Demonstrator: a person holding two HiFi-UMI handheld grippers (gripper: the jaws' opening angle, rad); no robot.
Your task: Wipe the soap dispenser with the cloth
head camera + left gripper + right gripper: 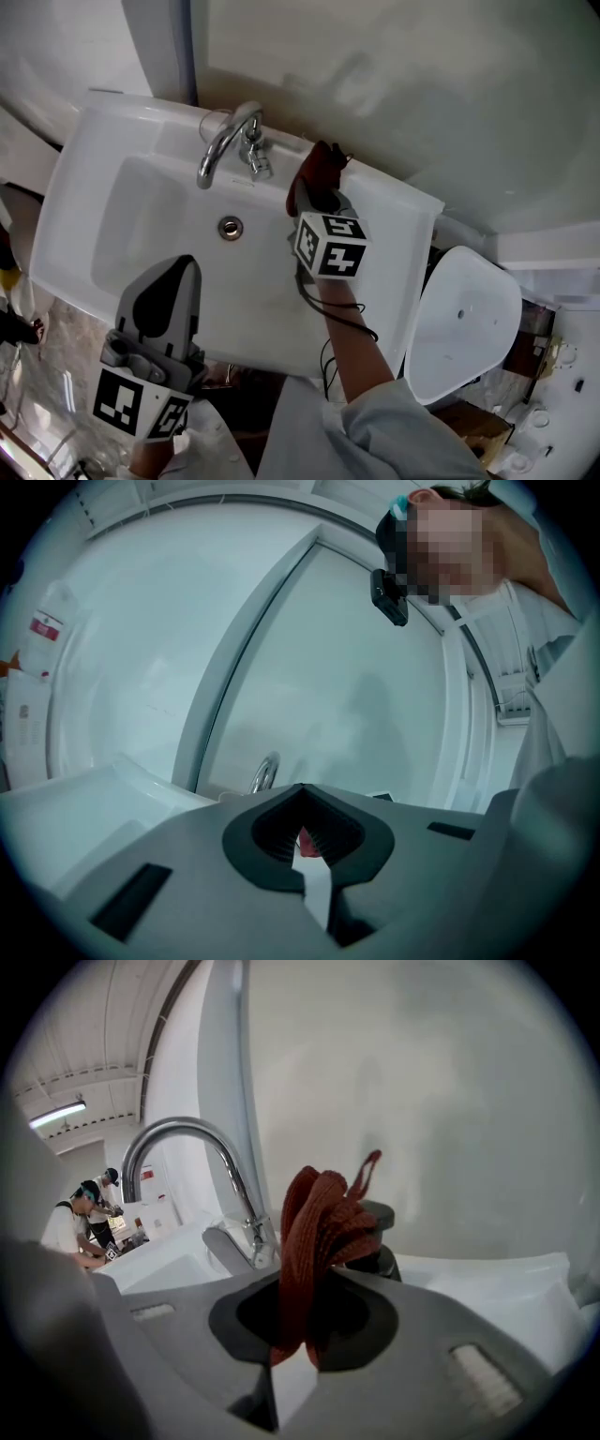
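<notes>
Far right, holding limp rust-red cloth [319,1227] clamped in right gripper [298,1330] beside dark plastic soap dispenser [377,1215], probably light, tippy, needing its body braced. Holding left gripper [305,850] clenched, empty.

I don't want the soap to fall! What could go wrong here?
The dark soap dispenser stands on the sink's back rim with nothing steadying it: the left gripper is shut, away over the basin. A hard push from the red cloth might tip it. Pressing its pump head could squirt soap.
</notes>
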